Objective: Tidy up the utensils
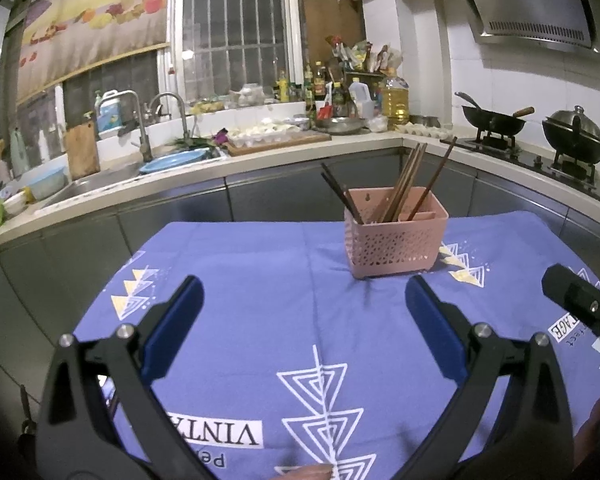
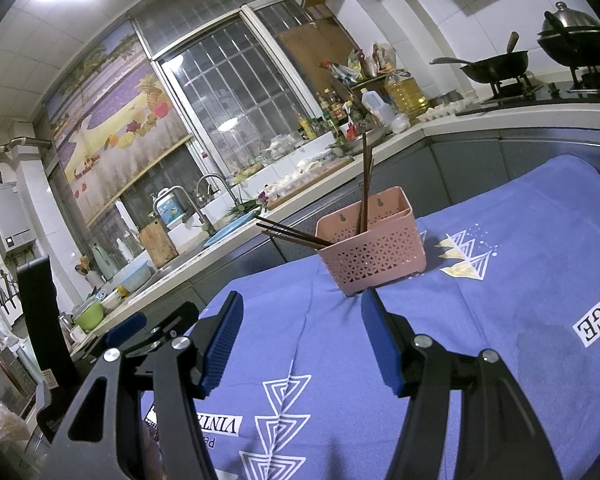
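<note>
While both grippers hang over the cloth [image 1: 260, 280], I log:
Left gripper [image 1: 304, 304]: spread wide, empty.
Right gripper [image 2: 302, 320]: spread wide, empty.
Basket [image 1: 394, 236]: ahead of both, apart from the fingertips, upright on the cloth.
Chopsticks [image 1: 404, 184]: dark brown, standing in the pink perforated basket, some leaning left.

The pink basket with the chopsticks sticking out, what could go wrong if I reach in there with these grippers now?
The chopsticks lean in different directions out of the pink basket; an open gripper coming in could knock the low-leaning pair out. The basket looks light and stands on a wrinkled blue cloth, so a push might tip or slide it. The left gripper and right gripper are close together and may collide.
</note>
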Motion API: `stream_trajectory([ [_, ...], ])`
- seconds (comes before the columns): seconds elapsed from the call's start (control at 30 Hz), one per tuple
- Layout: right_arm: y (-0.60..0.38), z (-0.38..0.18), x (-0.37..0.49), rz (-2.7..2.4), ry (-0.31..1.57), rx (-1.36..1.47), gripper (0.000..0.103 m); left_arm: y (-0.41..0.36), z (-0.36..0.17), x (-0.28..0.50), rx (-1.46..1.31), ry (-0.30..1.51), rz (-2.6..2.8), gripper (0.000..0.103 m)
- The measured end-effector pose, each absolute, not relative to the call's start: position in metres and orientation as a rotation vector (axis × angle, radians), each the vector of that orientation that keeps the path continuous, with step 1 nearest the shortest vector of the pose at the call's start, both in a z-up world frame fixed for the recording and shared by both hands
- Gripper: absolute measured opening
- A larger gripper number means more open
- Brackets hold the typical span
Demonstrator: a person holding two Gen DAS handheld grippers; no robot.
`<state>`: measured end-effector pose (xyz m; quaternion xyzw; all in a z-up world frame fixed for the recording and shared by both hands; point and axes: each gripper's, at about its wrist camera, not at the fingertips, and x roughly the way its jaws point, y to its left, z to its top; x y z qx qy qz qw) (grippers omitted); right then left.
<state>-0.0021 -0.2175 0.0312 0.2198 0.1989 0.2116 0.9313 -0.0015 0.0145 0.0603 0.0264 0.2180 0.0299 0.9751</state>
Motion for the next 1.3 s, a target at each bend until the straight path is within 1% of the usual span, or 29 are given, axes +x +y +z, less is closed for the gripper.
stream_trajectory([
  [1.3, -0.227, 0.032, 0.003, 0.439, 0.41, 0.447, 0.062, 0.003, 0.043, 0.005, 0.11, 0.495, 0.063, 0.097],
])
